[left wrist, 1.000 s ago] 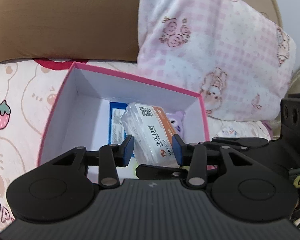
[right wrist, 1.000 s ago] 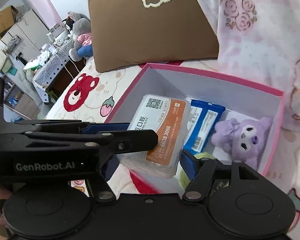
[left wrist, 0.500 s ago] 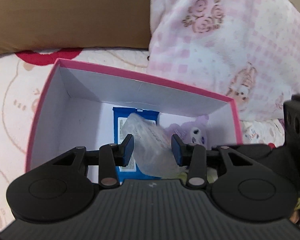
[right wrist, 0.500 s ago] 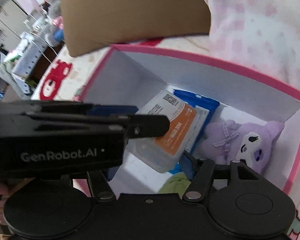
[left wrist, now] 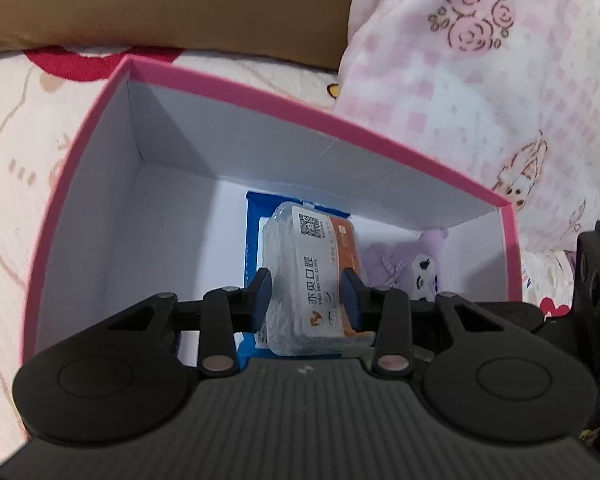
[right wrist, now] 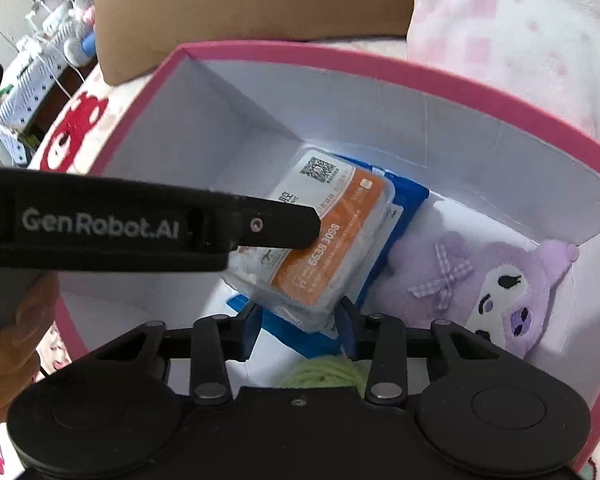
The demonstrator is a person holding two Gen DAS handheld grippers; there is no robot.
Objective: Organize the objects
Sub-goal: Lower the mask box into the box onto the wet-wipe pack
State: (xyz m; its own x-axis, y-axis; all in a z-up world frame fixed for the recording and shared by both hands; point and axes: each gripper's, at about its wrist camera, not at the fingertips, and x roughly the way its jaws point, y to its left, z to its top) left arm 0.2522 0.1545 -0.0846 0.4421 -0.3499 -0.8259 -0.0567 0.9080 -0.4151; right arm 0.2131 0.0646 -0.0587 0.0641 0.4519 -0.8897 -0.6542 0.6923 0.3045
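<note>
Partly hidden under our left gripper (left wrist: 306, 300), the clear plastic case with the orange-and-white label (left wrist: 314, 280) shows only its upper face; its near end is cut off by the gripper body. Beneath it, the blue flat packet (right wrist: 404, 204) peeks out at the edges only. A yellow-green fuzzy item (right wrist: 324, 372) sits behind our right gripper (right wrist: 300, 328), too covered to identify. The purple plush toy with the gingham bow (right wrist: 480, 280) lies in the right part of the pink-rimmed white cardboard box (left wrist: 148, 184), half masked in the left view.

The case's long axis runs away from us toward the far wall, QR code at the far end, and it is tilted, far end raised over the packet, inside the box near its middle.

Our left gripper points steeply down into the box, its blue pads (left wrist: 263, 292) pressed on both long sides of the case. Our right gripper also tips downward, its jaws having just been closing; the case's near corner lies between them, but we cannot tell whether the pads touch it. A hand (right wrist: 8, 344) shows at the right view's left edge.
</note>
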